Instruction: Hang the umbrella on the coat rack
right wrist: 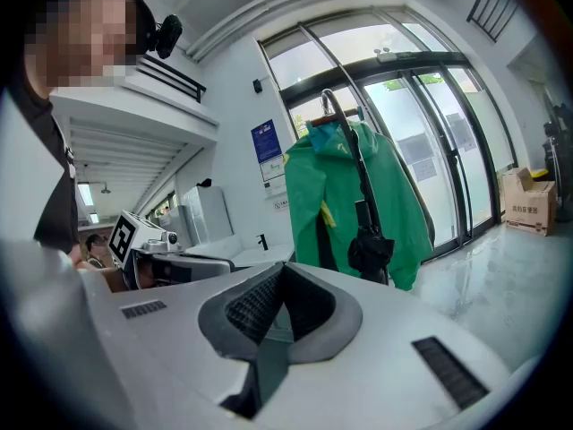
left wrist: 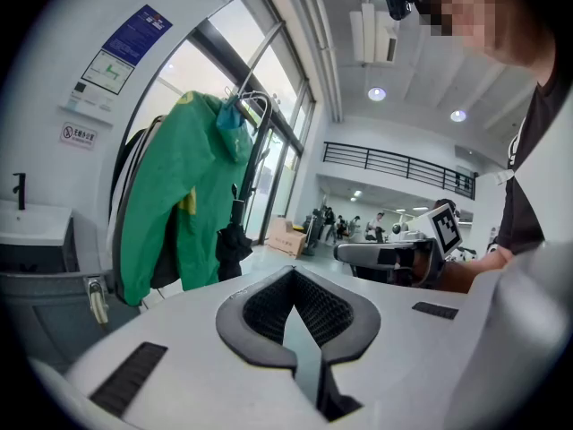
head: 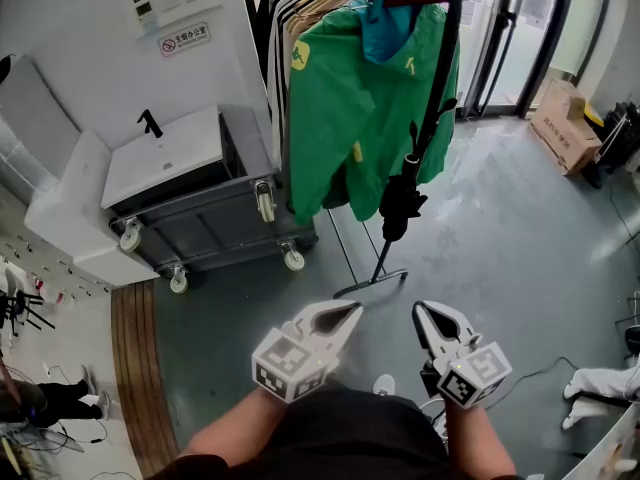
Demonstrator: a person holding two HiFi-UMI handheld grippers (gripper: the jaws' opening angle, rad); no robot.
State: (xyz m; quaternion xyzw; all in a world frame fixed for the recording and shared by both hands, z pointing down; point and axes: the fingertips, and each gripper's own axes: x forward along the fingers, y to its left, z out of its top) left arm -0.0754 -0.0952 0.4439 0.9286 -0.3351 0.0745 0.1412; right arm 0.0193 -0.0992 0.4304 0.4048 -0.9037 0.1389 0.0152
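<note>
Umbrella (head: 400,203): black fabric, folded into a slim bundle, hanging from the coat rack (head: 452,38) against its pole, clear of the floor (head: 500,228). From the grippers it lies at 12 o'clock, well apart from both. The rack is a black tube, curved at the top, standing on a thin wire-like foot. A green jacket (head: 350,108) of smooth cloth with a teal hood lining hangs on it at 9 o'clock of the umbrella, with dark garments behind. At 10 o'clock of the grippers stands a grey boxy cart (head: 200,223) on white casters, with a flat white top (head: 165,158) carrying a small black tap (head: 150,123). The floor is grey, smooth and glossy, with reflections. A cardboard box (head: 562,123) sits on it at 2 o'clock, beside dark-framed glass doors (head: 510,28). The wall behind the cart is white and carries posted notices. Left gripper (head: 350,313): white moulded shell, dark ribbed pads; its own view shows the jaws (left wrist: 300,321) pressed together with nothing between them. Right gripper (head: 422,313): same build; jaws (right wrist: 269,330) clenched tight and likewise empty. Both are held low and side by side in front of the person, each bearing a cube with square markers and touching no object.
</note>
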